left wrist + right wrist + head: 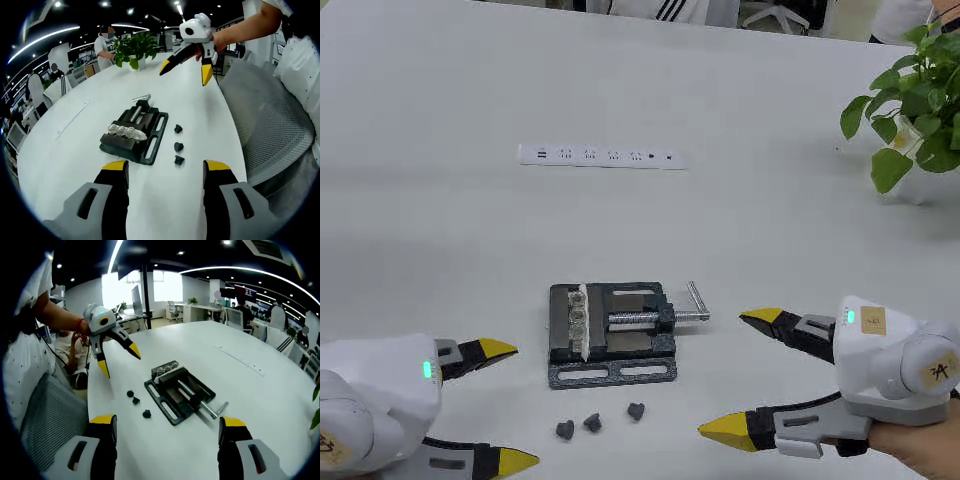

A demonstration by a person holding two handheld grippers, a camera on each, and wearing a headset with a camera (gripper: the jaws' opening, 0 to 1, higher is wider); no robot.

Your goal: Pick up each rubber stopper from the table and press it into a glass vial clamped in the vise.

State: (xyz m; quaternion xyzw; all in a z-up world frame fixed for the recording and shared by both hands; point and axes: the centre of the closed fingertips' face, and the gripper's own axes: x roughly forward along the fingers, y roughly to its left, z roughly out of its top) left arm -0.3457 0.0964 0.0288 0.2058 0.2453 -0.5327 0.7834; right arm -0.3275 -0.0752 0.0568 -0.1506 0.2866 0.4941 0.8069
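Head view looks down on the vise (610, 335), the landmark here, with a row of glass vials (578, 320) pinched between its jaws at its left end, mouths apparently up, so a downward push should not shift them. Three rubber stoppers (592, 423) lie loose on the table (440, 220) just in front of the vise, on the person's side, none seated yet. The left gripper (515, 405) hangs left of the vise and the right gripper (730, 374) right of it, each near the stoppers. Both have their jaws spread wide and grip nothing, which reads as readiness for a first pick. Beyond the vise lies a power strip (600, 156), well apart, and a potted plant (920, 100) stands far to its right
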